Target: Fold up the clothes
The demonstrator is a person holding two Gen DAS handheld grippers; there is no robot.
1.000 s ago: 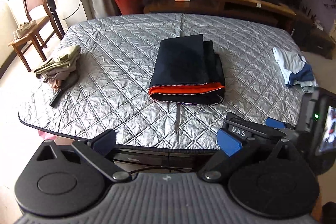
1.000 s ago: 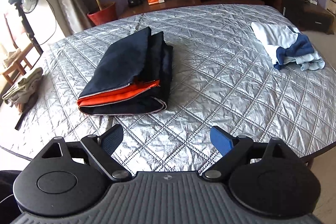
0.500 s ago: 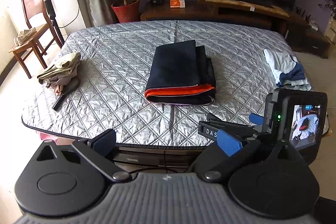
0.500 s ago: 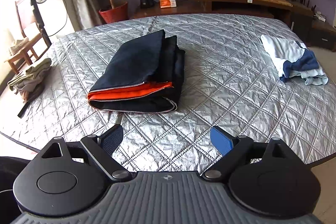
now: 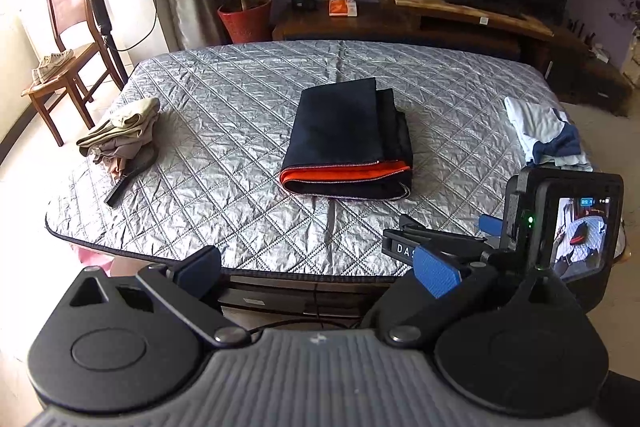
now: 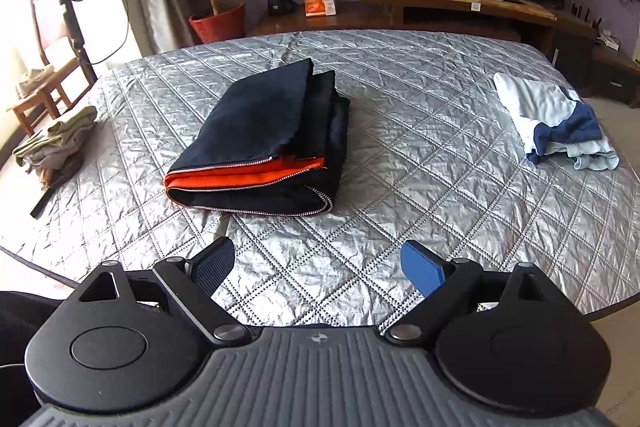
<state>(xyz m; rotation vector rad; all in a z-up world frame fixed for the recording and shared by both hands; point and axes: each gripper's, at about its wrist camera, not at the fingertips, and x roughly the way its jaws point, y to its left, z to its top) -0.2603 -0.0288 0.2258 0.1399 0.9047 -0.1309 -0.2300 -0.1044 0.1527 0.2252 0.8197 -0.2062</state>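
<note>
A dark navy jacket with orange lining and a silver zip (image 5: 348,143) lies folded in the middle of the silver quilted bed (image 5: 224,155); it also shows in the right wrist view (image 6: 260,147). My left gripper (image 5: 316,269) is open and empty, held off the bed's near edge. My right gripper (image 6: 318,265) is open and empty above the bed's near part, short of the jacket. The right gripper with its camera shows at the right of the left wrist view (image 5: 560,227).
A beige pile of clothes with a dark strap (image 5: 120,135) lies at the bed's left edge. A white and blue pile (image 6: 556,119) lies at the right edge. Behind the bed stand a wooden chair (image 5: 64,39), a fan, a potted plant and a TV bench (image 6: 460,7).
Both grippers have drawn back and risen from the bed, so the jacket looks farther off. The jacket and piles have not moved. Both grippers stay open.
</note>
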